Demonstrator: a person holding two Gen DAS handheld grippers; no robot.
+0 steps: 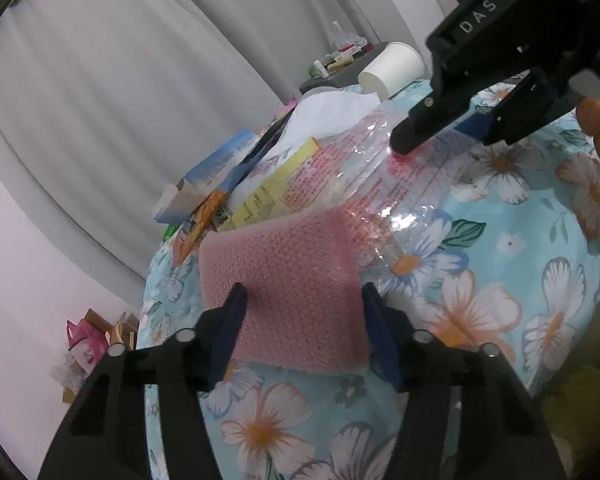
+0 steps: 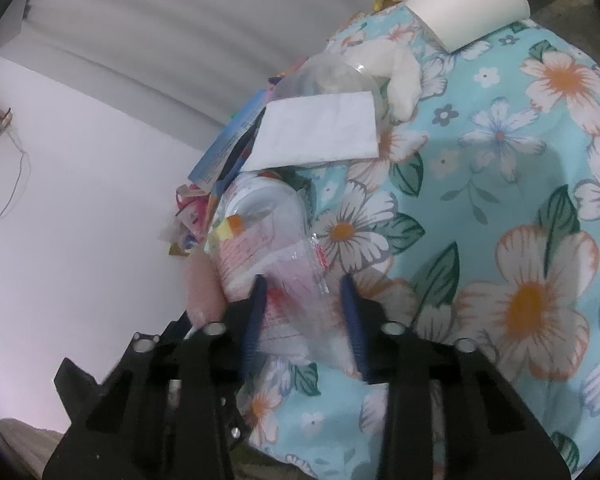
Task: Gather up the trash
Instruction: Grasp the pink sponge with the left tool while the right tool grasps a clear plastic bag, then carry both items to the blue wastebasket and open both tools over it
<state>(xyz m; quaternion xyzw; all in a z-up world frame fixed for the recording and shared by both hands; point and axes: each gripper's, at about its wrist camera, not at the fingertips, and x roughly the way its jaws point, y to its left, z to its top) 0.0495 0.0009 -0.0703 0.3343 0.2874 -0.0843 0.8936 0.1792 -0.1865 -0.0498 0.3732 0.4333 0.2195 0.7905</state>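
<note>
On the floral cloth (image 1: 480, 240), left claw (image 1: 304, 304) apart around pink foam (image 1: 292, 280), right claw (image 2: 304, 292) apart around clear bag (image 2: 292, 280).

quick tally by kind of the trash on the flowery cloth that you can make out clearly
pink bubble wrap sheet: 1
clear printed plastic bag: 1
white paper cup: 1
white paper sheet: 1
clear plastic cup: 1
blue and white carton: 1
yellow printed packet: 1
total: 7; the wrappers in the heap behind are too tangled to count

A lived-in home room is indicated. A floral tablecloth (image 1: 500, 264) is spread over the table, grey curtains (image 1: 112, 92) are hung behind, and gift bags (image 1: 86, 340) are left on the floor.
</note>
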